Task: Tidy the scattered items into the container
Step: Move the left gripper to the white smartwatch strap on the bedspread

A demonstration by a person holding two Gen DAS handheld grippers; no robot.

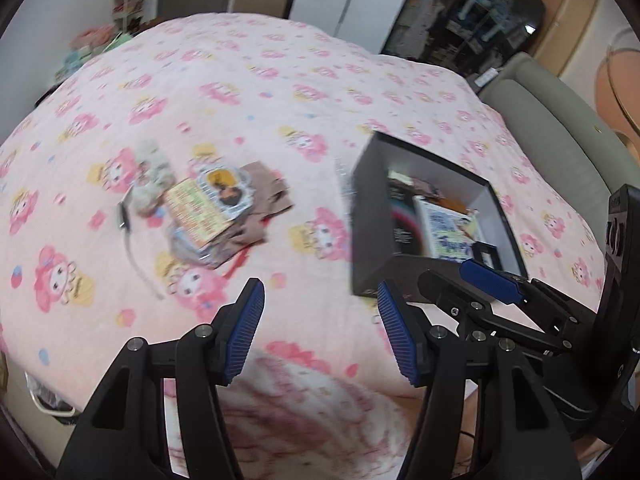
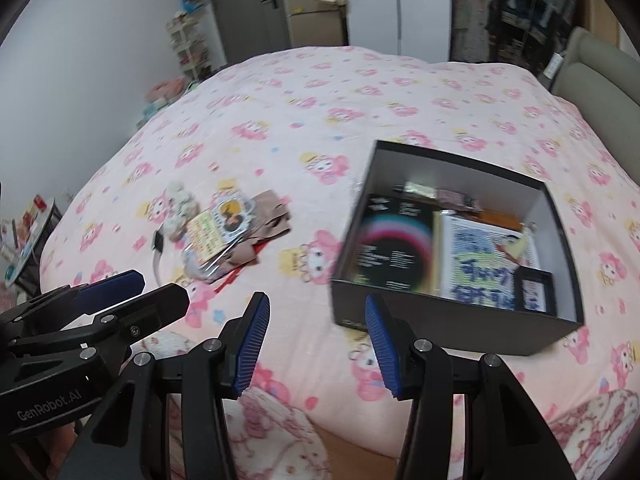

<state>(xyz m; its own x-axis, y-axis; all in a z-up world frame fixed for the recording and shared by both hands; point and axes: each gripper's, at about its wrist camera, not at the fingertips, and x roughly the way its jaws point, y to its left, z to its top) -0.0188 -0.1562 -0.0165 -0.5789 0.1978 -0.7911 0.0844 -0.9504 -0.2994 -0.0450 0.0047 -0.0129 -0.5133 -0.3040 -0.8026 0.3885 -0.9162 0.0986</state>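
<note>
A bed (image 2: pixel 320 92) covered with a pink sheet printed with cartoon figures carries everything. Toward its right side, near the edge closest to the cameras, sits the container (image 2: pixel 448 322), a dark open box with pale inner walls. Inside lie a black booklet with a coloured ring on it (image 2: pixel 394 246), a white packet with blue and green print (image 2: pixel 480 260), a small dark-framed item (image 2: pixel 534 290) in the near right corner, and a few smaller blurred pieces along the far wall.

To the left of the container, well apart from it and about mid-bed, lies the scattered pile (image 1: pixel 208 208): a clear-wrapped packet with a yellow and orange card, on top of brown folded material (image 1: pixel 266 190), with a pale fluffy item (image 1: pixel 150 178) touching its left side. A thin light strap with a small dark piece (image 1: pixel 126 228) lies just left of that.

The left hand-held gripper (image 1: pixel 320 330) hangs over the near edge of the bed, its blue pads apart and nothing between them. The right hand-held gripper (image 2: pixel 316 346) hangs just beside it, before the container's near left corner, likewise parted and empty. Both views are blurred.
</note>
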